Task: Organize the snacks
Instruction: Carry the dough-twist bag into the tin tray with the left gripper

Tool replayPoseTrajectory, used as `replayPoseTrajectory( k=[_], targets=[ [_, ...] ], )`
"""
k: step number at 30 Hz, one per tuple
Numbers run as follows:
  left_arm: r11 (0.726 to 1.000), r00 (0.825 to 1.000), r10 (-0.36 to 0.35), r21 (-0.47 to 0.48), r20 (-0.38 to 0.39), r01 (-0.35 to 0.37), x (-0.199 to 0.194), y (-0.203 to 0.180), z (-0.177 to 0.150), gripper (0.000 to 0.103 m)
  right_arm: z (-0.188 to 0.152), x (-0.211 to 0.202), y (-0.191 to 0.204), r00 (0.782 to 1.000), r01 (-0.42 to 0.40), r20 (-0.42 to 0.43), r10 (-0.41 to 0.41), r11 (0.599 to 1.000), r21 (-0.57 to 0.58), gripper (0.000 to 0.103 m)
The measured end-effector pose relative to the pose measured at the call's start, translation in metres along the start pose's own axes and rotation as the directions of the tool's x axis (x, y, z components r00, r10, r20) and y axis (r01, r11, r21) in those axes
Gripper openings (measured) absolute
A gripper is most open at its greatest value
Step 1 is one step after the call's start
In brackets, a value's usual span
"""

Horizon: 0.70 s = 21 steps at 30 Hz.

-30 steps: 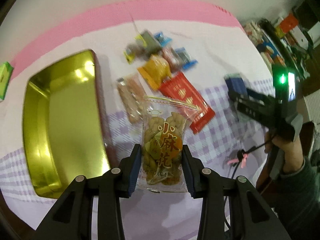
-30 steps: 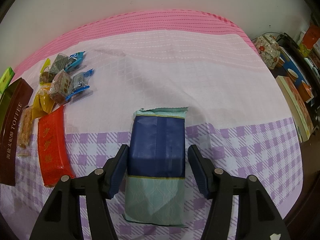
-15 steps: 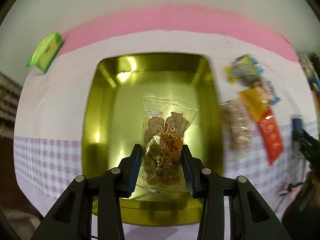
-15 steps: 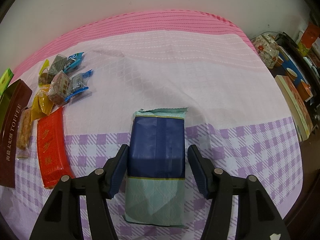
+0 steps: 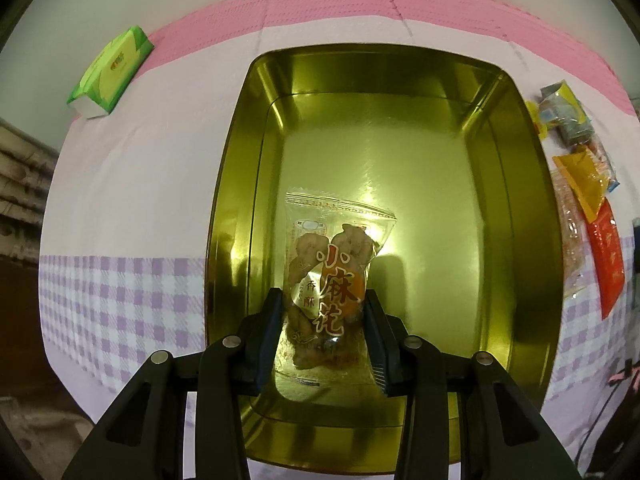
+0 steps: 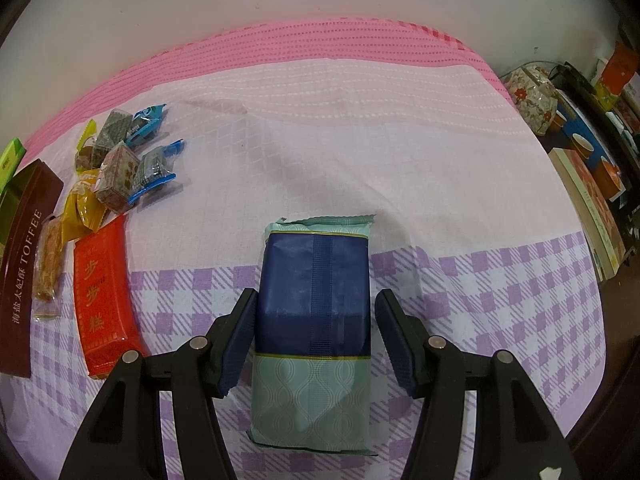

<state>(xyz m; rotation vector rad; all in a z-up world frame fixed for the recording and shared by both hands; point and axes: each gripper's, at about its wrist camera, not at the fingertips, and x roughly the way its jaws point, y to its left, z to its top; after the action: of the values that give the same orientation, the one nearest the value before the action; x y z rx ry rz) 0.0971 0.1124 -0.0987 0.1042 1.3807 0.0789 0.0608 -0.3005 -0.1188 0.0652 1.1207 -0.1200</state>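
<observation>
Over gold tin (image 5: 520, 208), left gripper (image 5: 325, 338) clamps twist-snack bag (image 5: 332, 280), right gripper (image 6: 316, 336) spread astride blue packet (image 6: 314, 300)

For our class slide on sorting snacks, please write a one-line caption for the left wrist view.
Left claw holds a clear packet of fried dough twists over the empty gold tin.

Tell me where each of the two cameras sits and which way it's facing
Left wrist: rides on the left tool, looking down into the gold tin; its fingers clamp the twist snack bag.
Right wrist: rides on the right tool, looking forward across the cloth; its open fingers straddle the blue packet.
Shared: the red packet, the yellow packet and the green box.
</observation>
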Motion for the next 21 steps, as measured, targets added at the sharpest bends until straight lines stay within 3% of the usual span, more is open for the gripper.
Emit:
replayPoseTrajectory(
  k=[13, 17, 21],
  targets=[
    [1.0, 1.0, 0.002, 0.014, 0.007, -0.002, 0.005, -0.002, -0.005, 0.041, 0.013, 0.007, -0.004, 0.999, -0.002, -0.034, 0.002, 1.0, 0.003, 0.057],
    [1.0, 1.0, -0.009, 0.008, 0.009, 0.009, 0.006, 0.003, -0.005, 0.042, 0.014, 0.007, -0.002, 0.999, -0.002, -0.035, 0.002, 1.0, -0.003, 0.047],
    [1.0, 1.0, -0.011, 0.009, 0.013, 0.011, 0.006, 0.007, -0.005, 0.042, 0.013, 0.008, -0.001, 0.999, 0.006, -0.037, -0.006, 1.0, 0.007, 0.046]
  ],
)
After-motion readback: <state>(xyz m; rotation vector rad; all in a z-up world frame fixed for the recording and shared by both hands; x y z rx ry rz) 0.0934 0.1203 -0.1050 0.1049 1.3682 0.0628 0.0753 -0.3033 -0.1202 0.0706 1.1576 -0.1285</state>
